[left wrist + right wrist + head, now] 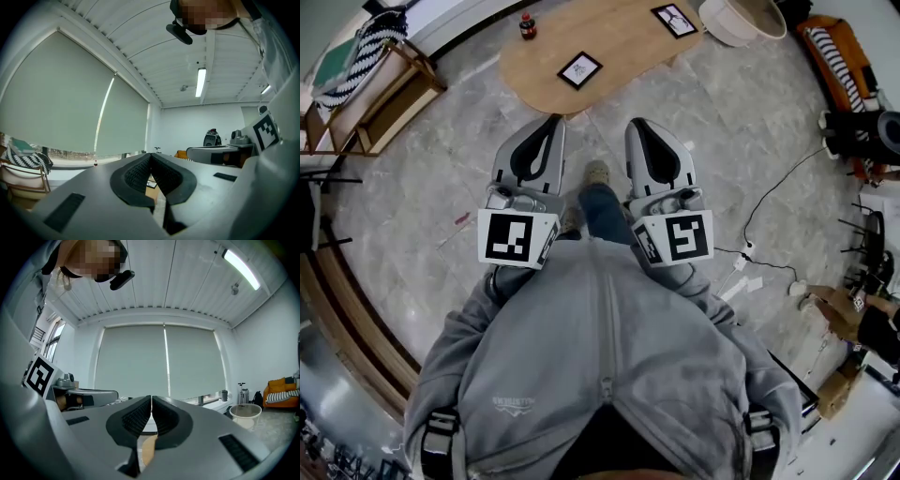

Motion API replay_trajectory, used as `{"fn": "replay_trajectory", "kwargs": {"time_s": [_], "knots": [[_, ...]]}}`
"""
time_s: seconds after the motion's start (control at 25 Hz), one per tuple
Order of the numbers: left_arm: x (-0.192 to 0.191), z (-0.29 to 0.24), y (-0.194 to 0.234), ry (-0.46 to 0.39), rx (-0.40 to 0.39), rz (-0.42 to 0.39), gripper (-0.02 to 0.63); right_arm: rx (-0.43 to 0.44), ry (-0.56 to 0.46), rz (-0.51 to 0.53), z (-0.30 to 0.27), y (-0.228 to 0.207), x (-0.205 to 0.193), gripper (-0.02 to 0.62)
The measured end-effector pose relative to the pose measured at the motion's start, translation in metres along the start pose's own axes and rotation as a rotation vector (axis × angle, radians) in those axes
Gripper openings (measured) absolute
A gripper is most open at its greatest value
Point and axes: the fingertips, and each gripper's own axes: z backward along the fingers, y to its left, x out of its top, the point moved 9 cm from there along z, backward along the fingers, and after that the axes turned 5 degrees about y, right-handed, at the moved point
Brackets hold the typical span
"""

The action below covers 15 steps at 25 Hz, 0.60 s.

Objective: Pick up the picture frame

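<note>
**Head view.** My left gripper (551,122) and my right gripper (636,125) point level, side by side, each with its marker cube near my chest. In the left gripper view, the ribbed pads of the left gripper (151,156) meet at the tips with nothing between them. The right gripper view shows the same for the right gripper (151,398): the jaws are closed together and empty. Neither gripper touches anything.

**Task object.** The near picture frame (580,70) lies flat on the wooden table (619,47), close to the table's rounded near edge and ahead of the gap between my two grippers. In the left gripper view, the near picture frame (151,183) shows through the slot beneath the closed tips. A far picture frame (674,19) lies flat towards the table's far right. A small bottle (526,25) stands near its left edge, well apart from both frames.

**Edges and room.** A strip of bare marble floor (741,122) separates the gripper tips from the table's near edge. My shoe (597,172) stands on it between the grippers. A white basin (722,23) sits just beside the table's right end. A wooden chair (394,89) stands well off to the left. A black cable (778,197) runs across the floor at the right to a power strip (746,251). The floor on either side of the table's near edge is open.
</note>
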Motion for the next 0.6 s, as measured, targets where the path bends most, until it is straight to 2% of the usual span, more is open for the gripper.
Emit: {"fn": "replay_trajectory", "kwargs": {"time_s": [0.12, 0.6], "knots": [[0.002, -0.023, 0.001, -0.003, 0.009, -0.008, 0.017, 0.034, -0.004, 0.000, -0.020, -0.020, 0.000, 0.034], [0.013, -0.160, 0.030, -0.010, 0.138, 0.005, 0.018, 0.184, 0.012, 0.030, -0.139, -0.134, 0.011, 0.034]]}}
